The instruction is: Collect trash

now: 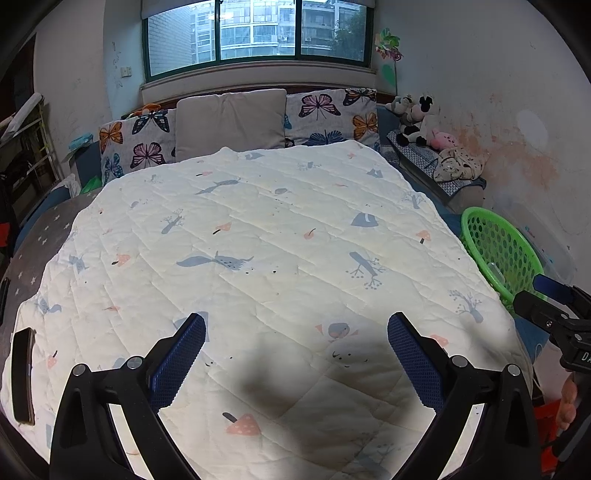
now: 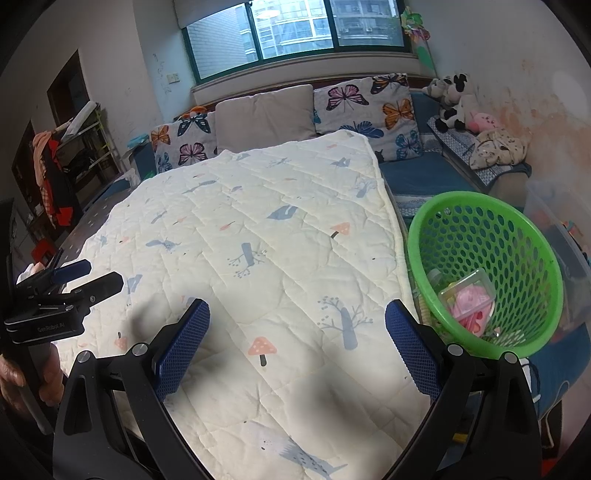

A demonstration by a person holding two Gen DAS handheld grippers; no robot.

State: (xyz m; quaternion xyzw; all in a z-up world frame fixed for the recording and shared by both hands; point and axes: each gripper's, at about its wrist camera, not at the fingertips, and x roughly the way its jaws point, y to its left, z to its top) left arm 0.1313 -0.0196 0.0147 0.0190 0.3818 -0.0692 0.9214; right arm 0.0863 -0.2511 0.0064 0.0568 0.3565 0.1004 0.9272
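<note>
Both claws hover over the foot of a bed, spread wide with nothing between their blue-padded fingers. The left claw (image 1: pixel 296 325) hangs above a cream quilt (image 1: pixel 258 240) printed with grey trees, foxes and pink mushrooms; the right claw (image 2: pixel 297 312) sits over the same quilt's right-hand part, nearer the edge. Each casts a soft shadow on the fabric below it.

The collected trash lies in a green perforated basket (image 2: pixel 524 236) that stands just beside the quilt's right edge, on the blue bedding. Inside it, low against the near wall, rests a clear plastic box (image 2: pixel 469 295) with pink contents, and a small clear bottle (image 2: pixel 436 276) lies just beside it — other scraps at the bottom are too small to tell. In the left wrist view the basket (image 1: pixel 484 236) shows only partly, behind the other claw's body.

A dark flat phone-like object (image 1: pixel 22 376) lies at the quilt's left edge. At the head of the bed a grey cushion (image 1: pixel 229 122) stands between two butterfly-print pillows (image 1: pixel 332 114), with plush toys (image 1: pixel 417 118) on a ledge to the right under the window (image 1: pixel 258 33).
</note>
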